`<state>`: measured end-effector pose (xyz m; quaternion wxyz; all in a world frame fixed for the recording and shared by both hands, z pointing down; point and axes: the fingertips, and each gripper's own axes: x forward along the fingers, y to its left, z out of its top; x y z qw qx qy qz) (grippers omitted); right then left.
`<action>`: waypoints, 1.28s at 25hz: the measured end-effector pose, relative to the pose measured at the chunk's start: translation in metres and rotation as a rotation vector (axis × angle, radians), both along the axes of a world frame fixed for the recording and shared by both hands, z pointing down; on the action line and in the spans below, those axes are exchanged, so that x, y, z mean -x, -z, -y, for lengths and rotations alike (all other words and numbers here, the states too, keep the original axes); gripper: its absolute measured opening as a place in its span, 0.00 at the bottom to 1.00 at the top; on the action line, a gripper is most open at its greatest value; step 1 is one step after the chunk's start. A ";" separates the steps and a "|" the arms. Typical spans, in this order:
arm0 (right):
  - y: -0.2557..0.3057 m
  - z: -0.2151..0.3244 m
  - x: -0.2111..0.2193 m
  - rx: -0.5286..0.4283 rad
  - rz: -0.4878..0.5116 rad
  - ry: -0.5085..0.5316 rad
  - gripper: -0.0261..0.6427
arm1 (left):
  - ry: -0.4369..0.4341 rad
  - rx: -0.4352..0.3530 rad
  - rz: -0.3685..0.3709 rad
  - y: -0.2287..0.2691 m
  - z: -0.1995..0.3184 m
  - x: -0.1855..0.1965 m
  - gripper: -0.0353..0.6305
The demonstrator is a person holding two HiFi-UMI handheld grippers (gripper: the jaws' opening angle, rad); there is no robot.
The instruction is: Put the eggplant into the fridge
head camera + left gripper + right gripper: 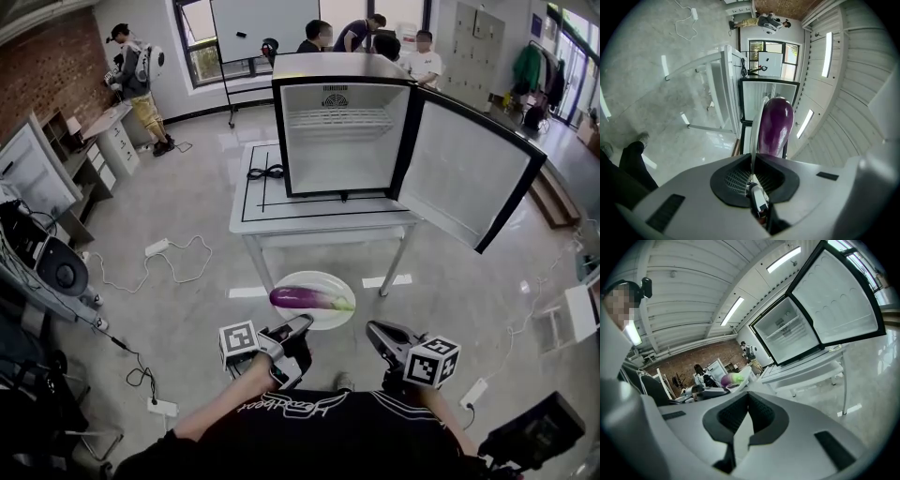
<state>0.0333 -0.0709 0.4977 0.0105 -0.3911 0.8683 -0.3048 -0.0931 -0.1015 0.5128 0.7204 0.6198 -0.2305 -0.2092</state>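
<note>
Your eggplant (pixel 309 298), glossy purple with a green stem end, lies sideways on a white plate (pixel 315 276); your fridge (pixel 339 161) stands on the table (pixel 281 221), door wide open.

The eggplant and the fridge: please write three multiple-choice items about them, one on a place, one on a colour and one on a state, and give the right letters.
1. Where does the eggplant lie?
A. on a white plate
B. on the shelf inside the fridge
C. on the floor

2. What colour is most of the eggplant?
A. yellow
B. red
C. purple

3. In what state is the door of the fridge?
A. shut
B. swung open
C. taken off and laid on the table

Right letters:
1 A: the head view shows the eggplant lying across the plate, well short of the fridge.
2 C: its skin is glossy purple, with only the stem end green.
3 B: the door stands open to the right, so the white inside is visible.
</note>
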 end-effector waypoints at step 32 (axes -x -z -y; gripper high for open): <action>0.004 0.191 -0.117 -0.041 0.004 0.024 0.05 | 0.053 -0.009 0.050 -0.004 0.176 -0.106 0.09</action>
